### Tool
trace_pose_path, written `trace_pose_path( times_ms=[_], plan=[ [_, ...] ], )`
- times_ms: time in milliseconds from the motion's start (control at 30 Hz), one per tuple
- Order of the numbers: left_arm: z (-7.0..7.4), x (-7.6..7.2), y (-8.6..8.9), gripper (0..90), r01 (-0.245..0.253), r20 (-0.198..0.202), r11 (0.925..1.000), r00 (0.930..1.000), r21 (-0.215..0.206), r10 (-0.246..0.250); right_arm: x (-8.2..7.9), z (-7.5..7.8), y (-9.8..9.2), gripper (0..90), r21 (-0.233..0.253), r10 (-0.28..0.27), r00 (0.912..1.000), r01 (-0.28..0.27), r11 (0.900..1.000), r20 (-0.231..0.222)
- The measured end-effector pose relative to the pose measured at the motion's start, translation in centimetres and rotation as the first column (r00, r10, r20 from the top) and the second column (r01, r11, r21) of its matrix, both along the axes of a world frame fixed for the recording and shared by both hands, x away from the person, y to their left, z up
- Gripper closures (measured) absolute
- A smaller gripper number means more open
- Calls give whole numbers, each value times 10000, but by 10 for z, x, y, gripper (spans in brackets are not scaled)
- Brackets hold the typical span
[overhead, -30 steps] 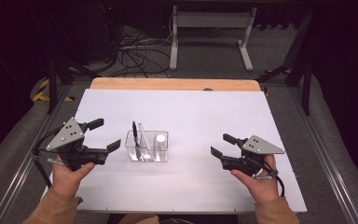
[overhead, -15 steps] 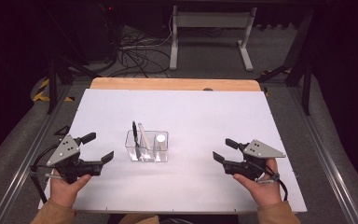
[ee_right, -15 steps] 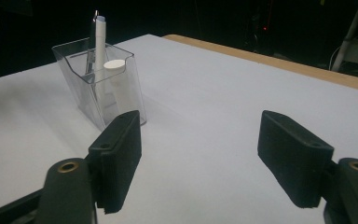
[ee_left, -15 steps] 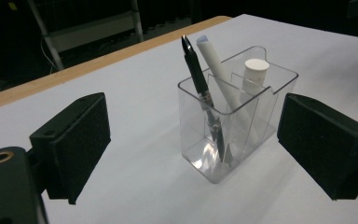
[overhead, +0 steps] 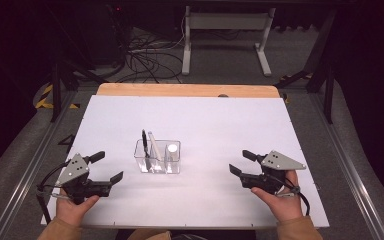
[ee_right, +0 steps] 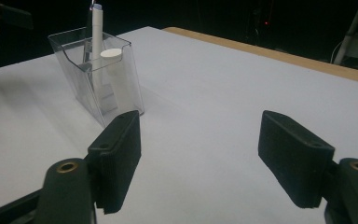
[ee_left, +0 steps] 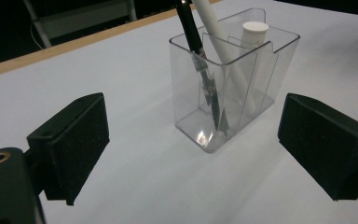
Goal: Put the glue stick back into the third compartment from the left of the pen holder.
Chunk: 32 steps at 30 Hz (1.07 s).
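Holder (overhead: 158, 159) mid-table, clear hard plastic, boxy, split into compartments. Inside: black pen (ee_left: 200, 56) and white pen (ee_left: 223, 51), tops cut off in left gripper view; short white cylinder (overhead: 172, 150). Left gripper (overhead: 106, 167) at 9 o'clock, right gripper (overhead: 239, 162) at 3, jaws apart, empty.

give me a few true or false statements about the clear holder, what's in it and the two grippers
1. The clear holder stands upright on the white table. True.
2. The left gripper is shut on the black pen. False: its jaws are open and empty, and the pen stands in the holder.
3. A white pen leans in the holder beside the black pen. True.
4. The right gripper is touching the holder. False: it is open and off to the side, with bare table between.
5. The short white cylinder lies on the table outside the holder. False: it stands inside the holder.
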<state>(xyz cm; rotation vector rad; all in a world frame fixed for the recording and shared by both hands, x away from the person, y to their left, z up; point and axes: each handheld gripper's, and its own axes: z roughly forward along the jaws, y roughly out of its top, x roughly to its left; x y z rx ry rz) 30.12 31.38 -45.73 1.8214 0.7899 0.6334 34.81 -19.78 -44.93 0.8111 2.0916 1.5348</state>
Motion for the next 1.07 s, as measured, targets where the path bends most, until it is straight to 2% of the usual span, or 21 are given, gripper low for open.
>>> trace_pose_path(
  times_ms=[233, 267, 333, 433, 467, 567, 633, 667, 733, 900, 1067],
  plan=[
    [-15, -7, -1, 97, -79, -221, 9999, 9997, 116, 82, 0, -2, 0, 305, -37, 62, 10000, -63, 10000, -43],
    [-19, -7, -2, 98, -57, -348, 9998, 9994, 169, 63, 1, -2, 0, 305, -57, 69, 10000, -69, 10000, -44],
    [-20, -7, -2, 97, -81, -407, 9997, 9991, 238, 90, 1, -3, 0, 305, -90, 69, 9999, -70, 9999, -78],
    [-20, -6, -3, 97, -181, -256, 9994, 9995, 282, 188, 1, -3, 0, 303, -123, 106, 9999, -107, 9999, -74],
    [-19, -5, -3, 93, -276, -252, 9995, 9993, 140, 280, 1, -4, 1, 303, -144, 104, 9999, -105, 9998, -88],
    [-18, -4, -3, 90, -280, -176, 9996, 9994, 95, 281, 2, -5, 2, 303, -189, 108, 9999, -110, 9998, -109],
    [-17, -3, -1, 82, -274, -220, 9996, 9994, -48, 273, 2, -5, 2, 303, -188, 119, 9999, -121, 9997, -115],
    [-17, -1, 2, 82, -198, -413, 9995, 9990, -264, 187, 2, -6, 2, 303, -202, 124, 9998, -126, 9997, -126],
    [-17, -1, 3, 79, -253, -463, 9992, 9986, -312, 238, 3, -6, 2, 303, -243, 112, 9998, -115, 9996, -145],
    [-16, -2, 4, 76, -357, -320, 9992, 9989, -196, 351, 3, -7, 2, 303, -305, 118, 9998, -122, 9995, -130],
    [-15, -4, 3, 76, -412, -126, 9991, 9991, 123, 413, 3, -6, 2, 301, -265, 134, 9998, -137, 9996, -126]
  ],
)
